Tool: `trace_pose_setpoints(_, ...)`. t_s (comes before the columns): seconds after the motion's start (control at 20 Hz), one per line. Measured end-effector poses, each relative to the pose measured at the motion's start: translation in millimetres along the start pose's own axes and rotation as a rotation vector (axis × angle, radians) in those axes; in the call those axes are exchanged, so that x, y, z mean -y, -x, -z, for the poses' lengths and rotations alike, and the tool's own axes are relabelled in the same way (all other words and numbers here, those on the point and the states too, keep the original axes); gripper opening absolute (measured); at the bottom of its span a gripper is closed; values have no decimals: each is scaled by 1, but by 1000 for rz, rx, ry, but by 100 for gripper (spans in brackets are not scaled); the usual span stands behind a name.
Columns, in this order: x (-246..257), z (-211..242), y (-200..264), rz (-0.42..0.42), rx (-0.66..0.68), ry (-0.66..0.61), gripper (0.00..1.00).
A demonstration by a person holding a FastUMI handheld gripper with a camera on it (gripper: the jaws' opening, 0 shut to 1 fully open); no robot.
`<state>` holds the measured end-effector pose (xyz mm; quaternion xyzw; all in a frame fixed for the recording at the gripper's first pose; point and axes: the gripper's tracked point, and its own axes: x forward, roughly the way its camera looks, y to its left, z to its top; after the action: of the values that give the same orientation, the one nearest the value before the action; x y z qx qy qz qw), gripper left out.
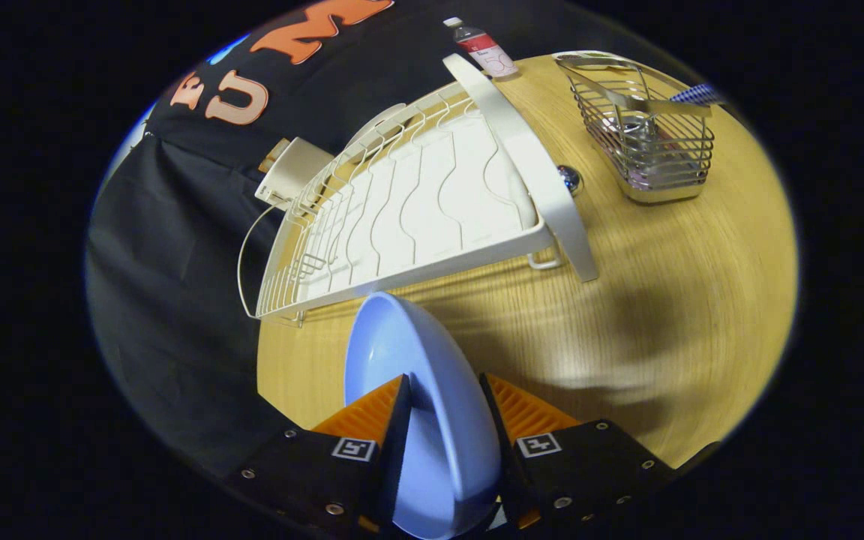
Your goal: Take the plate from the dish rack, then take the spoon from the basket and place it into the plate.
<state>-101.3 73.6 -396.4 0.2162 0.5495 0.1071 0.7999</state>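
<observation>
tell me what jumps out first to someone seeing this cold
The pale blue plate stands on edge, clamped between the fingers of the gripper, just clear of the white dish rack ahead. Beyond the rack, the wire basket sits on the wooden table.

A small bottle (483, 48) stands on the wooden table (664, 300).

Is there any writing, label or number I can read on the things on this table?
Bottle beyond the dish rack: its label is too blurred to read.
Gripper, shut on the blue plate: square coded markers, no readable words.
Wire basket: no writing.
</observation>
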Motion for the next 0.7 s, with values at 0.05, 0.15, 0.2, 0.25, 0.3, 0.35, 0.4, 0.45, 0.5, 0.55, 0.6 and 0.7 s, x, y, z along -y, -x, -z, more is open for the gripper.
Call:
trace_pose_setpoints(0.05, 9, -7, 3, 47, 26, 27, 62)
trace_pose_setpoints(0.15, 18, -17, 14, 74, 64, 31, 72)
trace_pose_setpoints(0.2, 22, -22, 22, 78, 83, 23, 74)
trace_pose_setpoints(0.25, 27, -30, 30, 83, 115, 19, 77)
trace_pose_setpoints(0.3, 34, -41, 41, 95, 164, 20, 80)
trace_pose_setpoints(0.35, 41, -55, 51, 105, 223, 32, 83)
trace_pose_setpoints(0.4, 50, -68, 61, 126, 287, 52, 84)
trace_pose_setpoints(0.45, 60, -79, 72, 150, 338, 78, 87)
trace_pose_setpoints(0.5, 73, -90, 83, 187, 379, 102, 88)
trace_pose_setpoints(0.55, 86, -101, 94, 224, 422, 123, 89)
trace_pose_setpoints(0.6, 98, -112, 105, 259, 460, 137, 90)
trace_pose_setpoints(0.7, 115, -127, 117, 308, 507, 175, 91)
